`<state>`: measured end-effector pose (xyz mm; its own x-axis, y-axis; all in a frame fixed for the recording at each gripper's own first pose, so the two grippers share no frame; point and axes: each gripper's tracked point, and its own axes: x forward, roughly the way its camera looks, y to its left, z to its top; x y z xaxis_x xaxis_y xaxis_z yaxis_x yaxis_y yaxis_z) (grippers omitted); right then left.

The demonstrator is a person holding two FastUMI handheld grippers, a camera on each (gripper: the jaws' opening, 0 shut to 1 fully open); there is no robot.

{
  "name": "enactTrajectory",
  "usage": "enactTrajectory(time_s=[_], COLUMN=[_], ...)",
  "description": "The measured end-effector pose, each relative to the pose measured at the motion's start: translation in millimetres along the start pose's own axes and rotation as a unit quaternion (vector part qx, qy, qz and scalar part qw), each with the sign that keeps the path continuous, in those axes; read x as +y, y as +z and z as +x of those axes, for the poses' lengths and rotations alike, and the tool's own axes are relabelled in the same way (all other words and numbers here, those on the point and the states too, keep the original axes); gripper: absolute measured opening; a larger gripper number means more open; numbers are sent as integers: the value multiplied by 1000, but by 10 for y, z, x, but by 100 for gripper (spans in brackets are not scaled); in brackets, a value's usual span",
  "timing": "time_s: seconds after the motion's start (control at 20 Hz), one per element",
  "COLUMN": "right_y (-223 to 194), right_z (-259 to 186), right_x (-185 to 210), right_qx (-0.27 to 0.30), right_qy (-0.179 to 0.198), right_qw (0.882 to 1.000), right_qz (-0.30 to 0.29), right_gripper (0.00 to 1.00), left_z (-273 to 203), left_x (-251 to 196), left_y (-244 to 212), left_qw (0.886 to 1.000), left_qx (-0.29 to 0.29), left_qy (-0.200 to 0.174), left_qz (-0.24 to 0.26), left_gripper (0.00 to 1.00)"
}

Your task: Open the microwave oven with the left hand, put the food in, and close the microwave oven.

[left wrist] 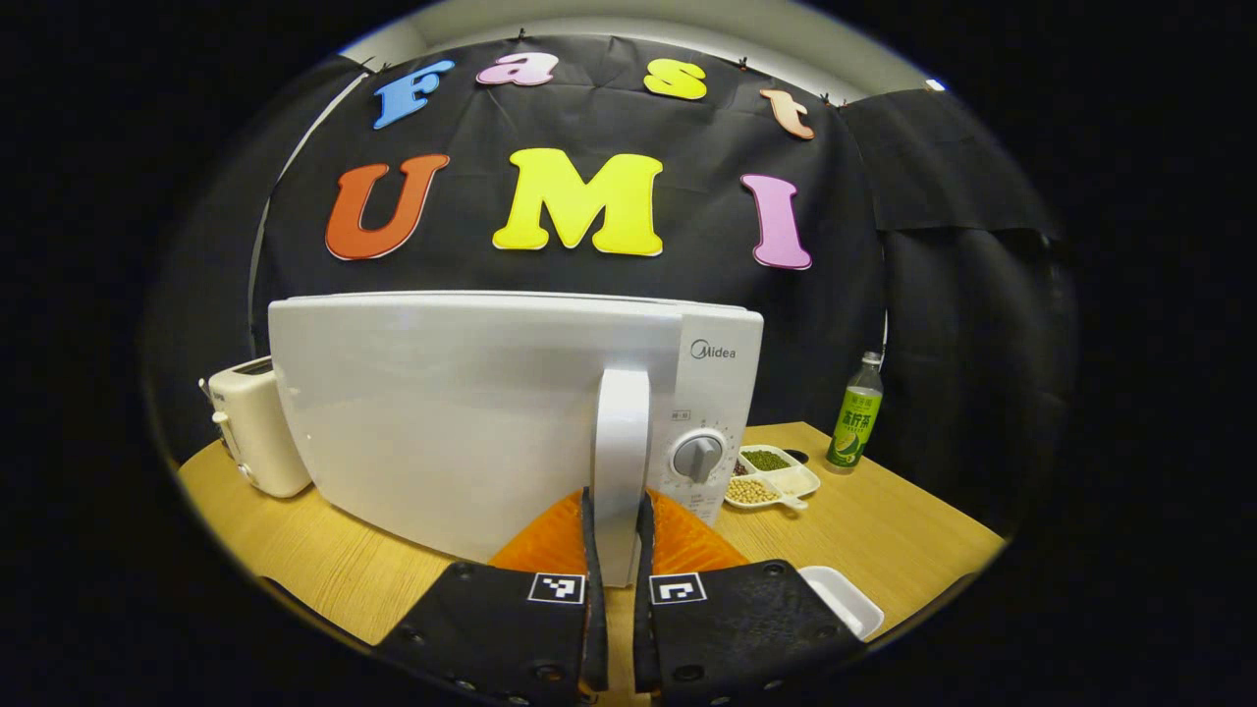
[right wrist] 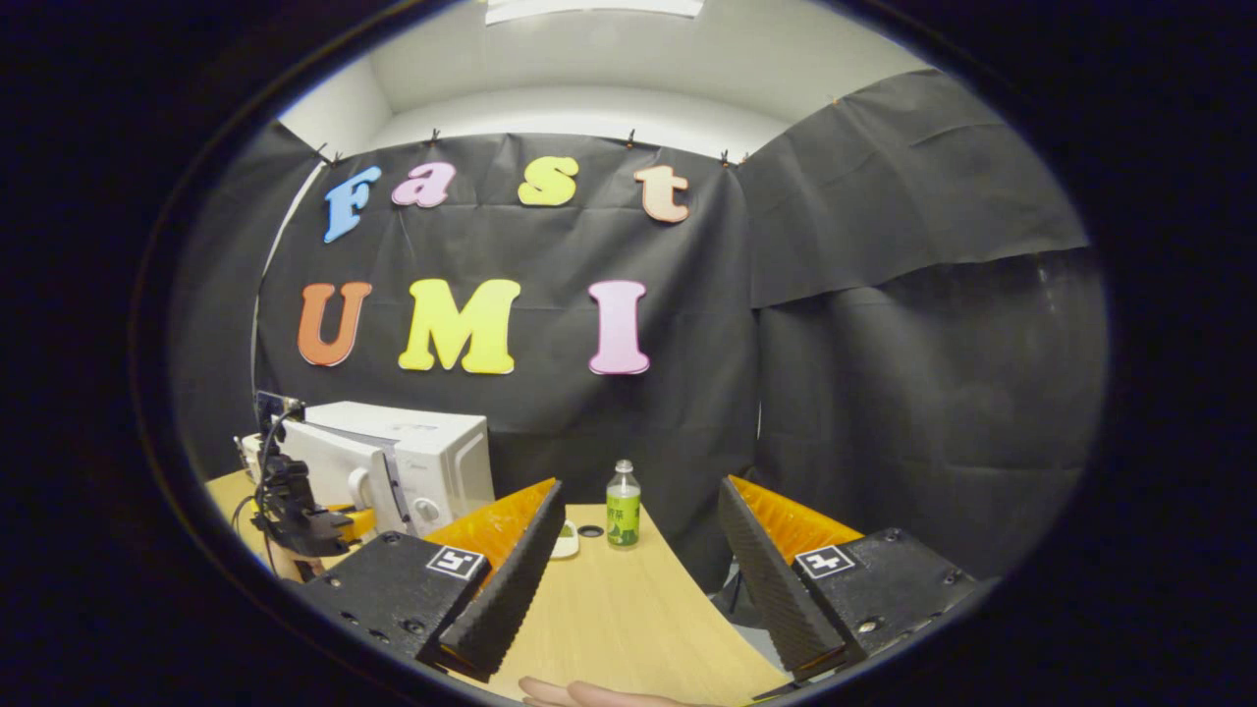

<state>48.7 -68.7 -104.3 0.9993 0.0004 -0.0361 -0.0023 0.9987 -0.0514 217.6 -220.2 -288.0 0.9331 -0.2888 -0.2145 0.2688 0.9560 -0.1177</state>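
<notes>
A: The left gripper is clenched on the white vertical bar handle of the white microwave oven, one finger pressing each side. The glossy white door looks barely off the body, if at all.

B: Then I'd pull in an arc about the hinge on the far side, not straight back, and keep the grip low and square so the bar doesn't slip.

A: Agreed. The right gripper is spread wide and holds nothing, above the light wooden table, well apart from the oven.

B: And the food?

A: Probably the white divided dish of beans, on the table just right of the oven's control dial, near a green-labelled bottle.
</notes>
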Motion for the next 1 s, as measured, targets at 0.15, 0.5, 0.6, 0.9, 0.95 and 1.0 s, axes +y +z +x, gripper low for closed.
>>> enactTrajectory(time_s=[0.15,0.5,0.6,0.9,0.95,1.0], right_y=[-15,-42,-16,-40,-47,-67], right_z=[-71,-316,-410,-630,-651,-668], right_x=[75,412,533,837,873,911], right_qx=[5,17,18,28,29,30], right_qy=[4,25,36,59,60,61], right_qw=[1000,999,999,998,998,998], right_qz=[-2,-15,-10,-5,-9,-11], right_gripper=[100,100,92,92,100,100], left_z=[-355,-1181,-1387,-1985,-2086,-2190], left_x=[84,498,659,1332,1478,1646], left_y=[-56,-188,-221,-287,-293,-302], left_qw=[1000,1000,1000,999,998,997], left_qx=[3,-8,-7,-14,-13,-12], left_qy=[-12,-7,-2,39,49,63], left_qz=[5,29,24,33,35,38], left_gripper=[10,9,10,9,9,9])
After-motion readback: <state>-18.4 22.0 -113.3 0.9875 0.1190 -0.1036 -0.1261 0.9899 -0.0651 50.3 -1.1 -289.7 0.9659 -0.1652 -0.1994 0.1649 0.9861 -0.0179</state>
